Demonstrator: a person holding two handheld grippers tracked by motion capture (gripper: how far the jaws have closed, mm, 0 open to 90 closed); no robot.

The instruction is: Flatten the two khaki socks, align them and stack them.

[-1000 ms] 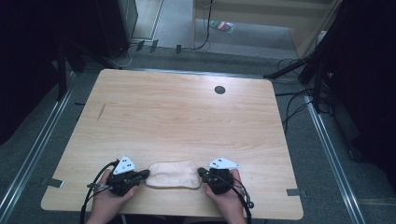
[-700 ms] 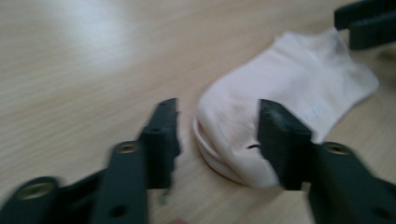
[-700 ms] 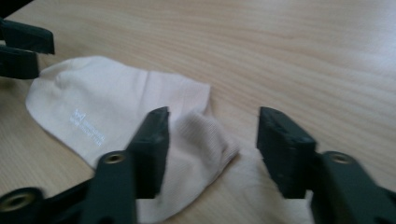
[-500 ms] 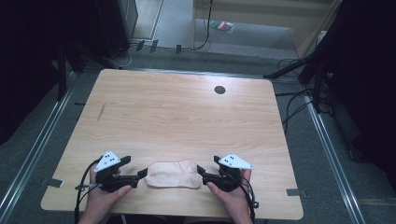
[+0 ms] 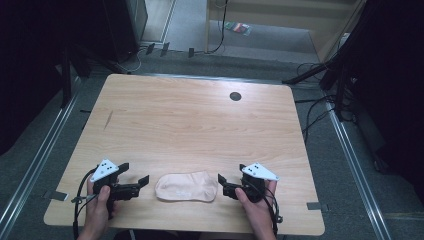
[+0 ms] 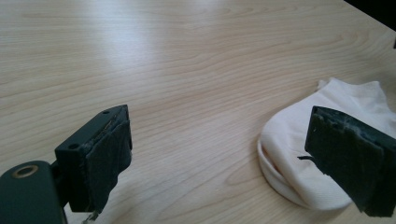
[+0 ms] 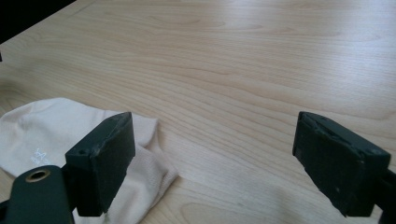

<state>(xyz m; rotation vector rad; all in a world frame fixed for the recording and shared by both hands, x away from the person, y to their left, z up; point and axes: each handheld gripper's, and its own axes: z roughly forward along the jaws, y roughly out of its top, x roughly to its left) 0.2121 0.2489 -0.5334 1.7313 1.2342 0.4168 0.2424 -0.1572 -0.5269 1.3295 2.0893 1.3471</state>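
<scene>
A pale cream sock (image 5: 186, 186) lies flat near the table's front edge, folded over on itself. My left gripper (image 5: 136, 181) sits just left of it, open, with nothing between its jaws. In the left gripper view the sock (image 6: 322, 140) lies at the right, partly behind the right jaw, and the left gripper (image 6: 233, 163) stands wide open over bare wood. My right gripper (image 5: 224, 185) is just right of the sock, open and empty. In the right gripper view the sock (image 7: 51, 128) lies at the lower left behind the left jaw of the right gripper (image 7: 215, 158).
The wooden table (image 5: 200, 125) has a round cable hole (image 5: 235, 96) near its far edge. Cables and dark stands (image 5: 330, 75) lie on the grey floor around it. A hand (image 5: 97, 210) holds each gripper at the front edge.
Both grippers have let go of the sock's ends and drawn apart, left gripper leftward and right gripper rightward. The sock stays flat between them.
</scene>
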